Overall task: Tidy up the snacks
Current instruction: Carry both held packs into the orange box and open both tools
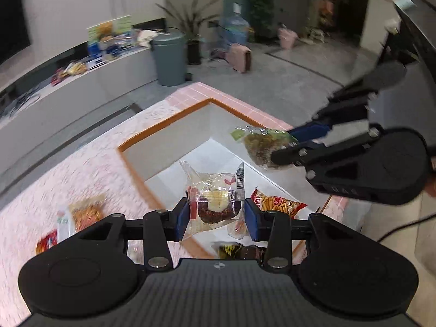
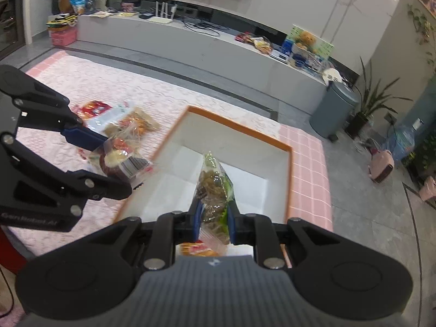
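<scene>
Two tools are in my hands, and each one grips a snack above the white box (image 1: 174,147) with the orange rim. My left tool (image 1: 216,212) has its blue pads (image 1: 182,218) pressed on either side of a clear-wrapped chocolate cake (image 1: 215,204) with a pale cream top; the wrapper bulges up toward 12 o'clock from the pads. In the right wrist view this tool (image 2: 114,160) sits at 9 o'clock, with the cake (image 2: 120,160) hanging over the box's left rim.

My right tool (image 2: 212,218) is pinched narrow on a clear bag of brown crunchy bits with green print (image 2: 214,188), which stands up between the pads toward 12 o'clock. From the left wrist view that tool (image 1: 288,147) comes in from 3 o'clock, the bag (image 1: 259,144) over the box's far right corner.

Inside the box, a red packet of stick snacks (image 1: 275,203) lies at 4 o'clock from the cake, and a dark wrapped snack (image 1: 239,250) shows just under my left tool.

Several more packets (image 2: 122,117) lie on the pink tabletop (image 2: 81,81) at 9 o'clock from the box, blurred
</scene>
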A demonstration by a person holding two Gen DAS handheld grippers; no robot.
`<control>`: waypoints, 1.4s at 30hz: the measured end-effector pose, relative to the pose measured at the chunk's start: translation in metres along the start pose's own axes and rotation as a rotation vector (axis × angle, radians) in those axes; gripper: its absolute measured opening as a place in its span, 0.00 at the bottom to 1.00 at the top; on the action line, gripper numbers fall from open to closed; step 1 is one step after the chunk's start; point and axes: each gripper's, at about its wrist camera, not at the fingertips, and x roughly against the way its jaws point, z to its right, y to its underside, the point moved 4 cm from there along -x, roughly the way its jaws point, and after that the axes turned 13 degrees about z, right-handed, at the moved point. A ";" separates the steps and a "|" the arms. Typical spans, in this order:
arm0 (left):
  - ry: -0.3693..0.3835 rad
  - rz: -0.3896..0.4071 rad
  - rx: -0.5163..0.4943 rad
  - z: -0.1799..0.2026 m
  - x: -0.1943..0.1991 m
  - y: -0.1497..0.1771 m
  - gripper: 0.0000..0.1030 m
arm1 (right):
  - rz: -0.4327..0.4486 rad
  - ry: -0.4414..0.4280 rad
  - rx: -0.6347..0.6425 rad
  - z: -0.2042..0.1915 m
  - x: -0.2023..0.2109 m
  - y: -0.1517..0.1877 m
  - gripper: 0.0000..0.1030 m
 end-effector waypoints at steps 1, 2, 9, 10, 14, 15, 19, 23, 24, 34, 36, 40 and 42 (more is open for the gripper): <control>0.008 -0.014 -0.022 0.003 -0.007 0.000 0.46 | -0.008 0.002 -0.003 0.006 -0.005 0.002 0.16; 0.012 -0.030 -0.038 0.004 -0.015 0.000 0.46 | -0.015 0.003 -0.006 0.010 -0.010 0.004 0.16; 0.029 -0.120 -0.128 0.009 -0.065 0.008 0.47 | -0.080 -0.003 -0.040 0.036 -0.059 0.021 0.17; 0.026 -0.132 -0.138 0.007 -0.070 0.011 0.47 | -0.084 -0.010 -0.039 0.036 -0.065 0.024 0.17; 0.036 -0.176 -0.170 0.005 -0.087 0.023 0.47 | -0.105 -0.031 -0.040 0.037 -0.084 0.030 0.17; 0.040 -0.184 -0.184 0.006 -0.091 0.025 0.47 | -0.111 -0.038 -0.041 0.038 -0.089 0.032 0.17; 0.036 -0.199 -0.246 0.009 -0.102 0.030 0.47 | -0.130 -0.067 -0.039 0.037 -0.104 0.039 0.17; 0.054 -0.233 -0.267 0.010 -0.113 0.037 0.47 | -0.155 -0.082 -0.031 0.037 -0.114 0.045 0.17; 0.055 -0.239 -0.269 0.010 -0.115 0.038 0.47 | -0.160 -0.084 -0.032 0.037 -0.116 0.047 0.17; 0.042 -0.293 -0.301 0.014 -0.131 0.049 0.50 | -0.227 -0.096 -0.027 0.035 -0.129 0.060 0.18; 0.035 -0.294 -0.311 0.016 -0.131 0.049 0.53 | -0.232 -0.099 -0.026 0.034 -0.129 0.060 0.18; 0.029 -0.302 -0.316 0.017 -0.129 0.049 0.56 | -0.243 -0.095 -0.013 0.034 -0.125 0.057 0.21; 0.024 -0.300 -0.315 0.017 -0.127 0.049 0.57 | -0.242 -0.098 -0.003 0.034 -0.124 0.054 0.21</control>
